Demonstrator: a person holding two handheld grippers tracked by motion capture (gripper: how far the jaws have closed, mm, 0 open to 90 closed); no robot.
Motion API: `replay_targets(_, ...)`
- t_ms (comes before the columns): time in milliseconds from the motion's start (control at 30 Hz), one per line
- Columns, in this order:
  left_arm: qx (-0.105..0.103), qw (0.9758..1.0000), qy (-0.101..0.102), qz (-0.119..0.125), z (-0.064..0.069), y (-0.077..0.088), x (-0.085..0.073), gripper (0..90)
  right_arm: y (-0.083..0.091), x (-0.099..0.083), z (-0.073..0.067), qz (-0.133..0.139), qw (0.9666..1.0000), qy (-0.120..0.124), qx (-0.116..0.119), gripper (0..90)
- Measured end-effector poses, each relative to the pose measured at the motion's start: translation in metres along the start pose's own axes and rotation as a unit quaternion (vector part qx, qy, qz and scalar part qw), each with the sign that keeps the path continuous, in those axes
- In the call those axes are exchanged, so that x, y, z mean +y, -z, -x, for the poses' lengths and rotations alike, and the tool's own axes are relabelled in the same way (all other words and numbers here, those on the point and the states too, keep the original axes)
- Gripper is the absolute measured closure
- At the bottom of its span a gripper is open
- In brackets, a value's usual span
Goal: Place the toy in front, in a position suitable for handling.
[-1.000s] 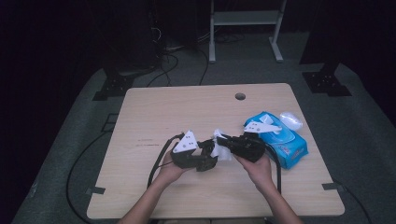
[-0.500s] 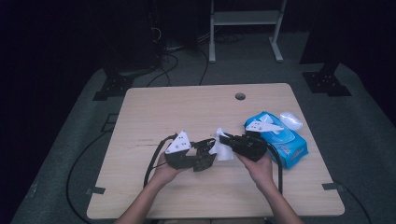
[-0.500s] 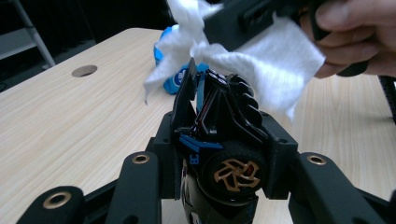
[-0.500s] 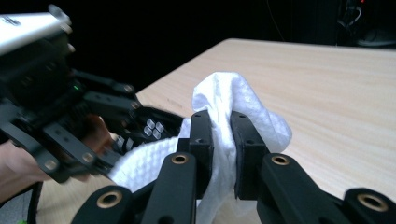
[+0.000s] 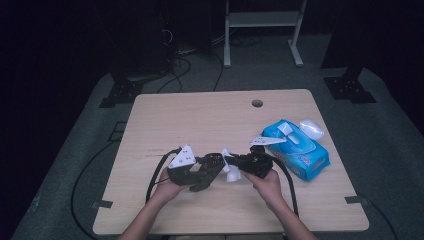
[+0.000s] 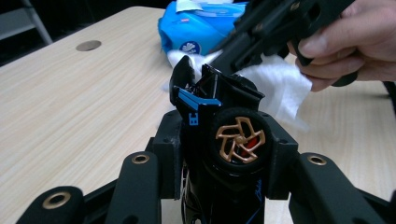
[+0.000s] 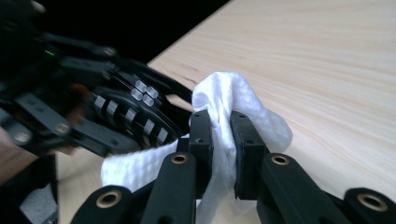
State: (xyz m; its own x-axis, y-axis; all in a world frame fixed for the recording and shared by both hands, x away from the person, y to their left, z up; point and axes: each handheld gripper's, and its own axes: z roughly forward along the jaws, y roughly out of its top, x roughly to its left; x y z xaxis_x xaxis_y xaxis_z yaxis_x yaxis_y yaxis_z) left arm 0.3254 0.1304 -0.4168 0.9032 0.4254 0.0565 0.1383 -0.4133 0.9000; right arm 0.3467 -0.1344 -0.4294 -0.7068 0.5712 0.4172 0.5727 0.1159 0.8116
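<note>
My left gripper [image 6: 224, 158] is shut on a black and blue toy car [image 6: 224, 135] with a gold wheel, held nose up between its pads. My right gripper [image 7: 223, 140] is shut on a white wipe [image 7: 224, 93] and presses it against the car's upper end [image 7: 126, 116]. In the high view both grippers meet above the table's near middle: the left gripper [image 5: 212, 167] with the car [image 5: 216, 161], the right gripper [image 5: 235, 167] with the wipe [image 5: 230, 171].
A blue pack of wipes [image 5: 297, 147] lies on the wooden table [image 5: 200, 120] to the right, its flap open. A small white object [image 5: 311, 128] rests just behind it. A cable hole [image 5: 257, 103] is at the far edge. Cables trail from both grippers.
Both hands have drifted a little left and toward the near edge. The right gripper has sunk slightly. The wipe stays against the car.
</note>
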Motion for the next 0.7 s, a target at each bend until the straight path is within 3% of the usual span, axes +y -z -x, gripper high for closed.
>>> replay_targets(133, -0.001, 1.0, -0.004, 0.002, 0.001, -0.004, 0.004, 58.3, 0.0, -0.006, 0.009, -0.004, 0.9998, -0.019, -0.002, 79.8)
replay_targets(300, -0.007, 0.9999, -0.013, 0.003, 0.002, -0.015, 0.015, 58.3, 0.003, -0.006, 0.012, -0.004, 0.9996, -0.026, 0.006, 79.8)
replay_targets(567, -0.025, 0.9991, -0.032, 0.012, 0.003, -0.046, 0.042, 58.2, 0.045, 0.008, 0.019, 0.044, 0.9984, -0.032, -0.016, 80.4)
replay_targets(700, -0.028, 0.999, -0.033, 0.007, 0.005, -0.051, 0.04, 58.2, 0.053, 0.007, 0.021, 0.055, 0.9976, -0.034, -0.022, 80.6)
